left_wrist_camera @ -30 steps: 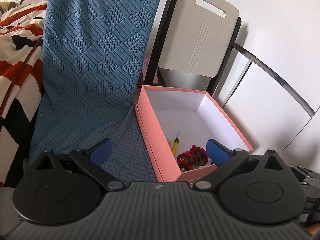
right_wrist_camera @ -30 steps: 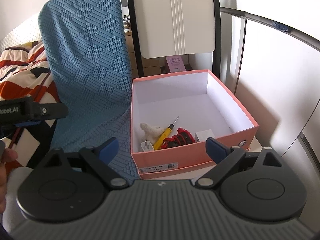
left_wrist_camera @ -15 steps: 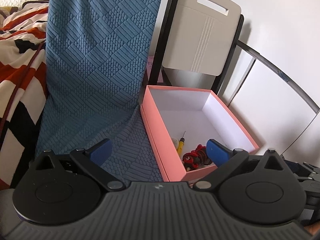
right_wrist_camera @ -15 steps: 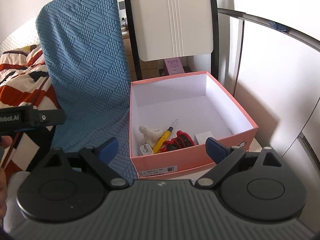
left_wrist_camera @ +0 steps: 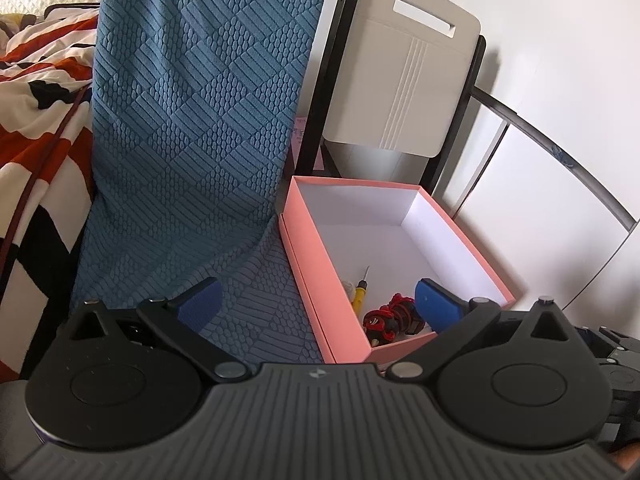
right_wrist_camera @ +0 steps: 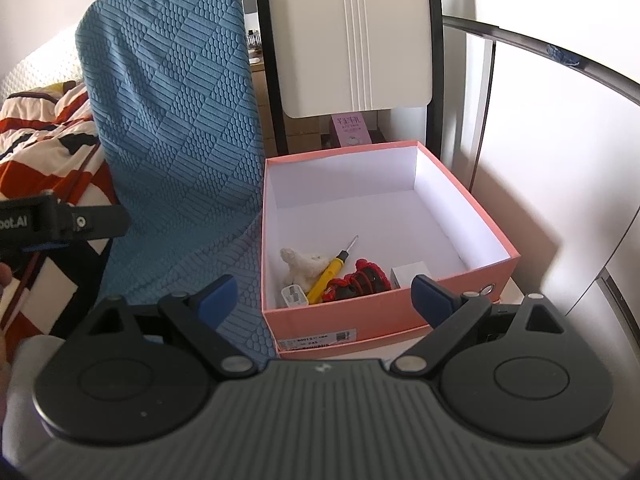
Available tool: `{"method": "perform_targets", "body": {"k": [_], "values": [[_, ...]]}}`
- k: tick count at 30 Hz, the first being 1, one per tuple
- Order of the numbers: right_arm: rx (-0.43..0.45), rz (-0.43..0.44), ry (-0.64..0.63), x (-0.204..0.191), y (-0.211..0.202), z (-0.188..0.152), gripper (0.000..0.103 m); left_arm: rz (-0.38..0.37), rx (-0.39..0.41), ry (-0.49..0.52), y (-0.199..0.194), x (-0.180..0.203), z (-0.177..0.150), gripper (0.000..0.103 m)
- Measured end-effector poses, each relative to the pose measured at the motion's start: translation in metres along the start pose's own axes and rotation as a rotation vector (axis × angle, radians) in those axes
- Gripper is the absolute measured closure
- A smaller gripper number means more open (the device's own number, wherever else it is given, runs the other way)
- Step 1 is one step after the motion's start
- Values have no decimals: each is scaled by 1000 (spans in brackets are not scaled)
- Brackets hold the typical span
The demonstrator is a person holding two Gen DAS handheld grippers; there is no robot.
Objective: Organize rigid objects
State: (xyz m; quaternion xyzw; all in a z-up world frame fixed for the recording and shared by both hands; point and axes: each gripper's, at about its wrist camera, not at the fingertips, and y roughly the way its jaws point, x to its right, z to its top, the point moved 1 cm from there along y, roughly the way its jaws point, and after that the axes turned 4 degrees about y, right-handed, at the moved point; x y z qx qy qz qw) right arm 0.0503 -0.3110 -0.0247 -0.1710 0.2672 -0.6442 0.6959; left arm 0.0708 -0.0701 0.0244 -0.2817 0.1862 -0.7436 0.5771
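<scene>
Meanwhile both jaws spread, empty; right gripper [right_wrist_camera: 324,294] reaching for the yellow screwdriver [right_wrist_camera: 329,273] risks snagging the pink box [right_wrist_camera: 340,316] wall.

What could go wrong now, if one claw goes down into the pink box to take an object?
1. The objects lie crowded in the near corner of the pink box: the yellow screwdriver touches the red-black toy, so the open right claw may catch both.
2. They sit close behind the front wall, so a finger may strike the rim and push the box.
</scene>
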Motion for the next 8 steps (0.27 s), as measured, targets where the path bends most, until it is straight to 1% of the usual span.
{"method": "perform_targets", "body": {"k": [8], "values": [[-1,1,-8,-3,2,1,8,1,-1,2,0,-1,0,0]]}}
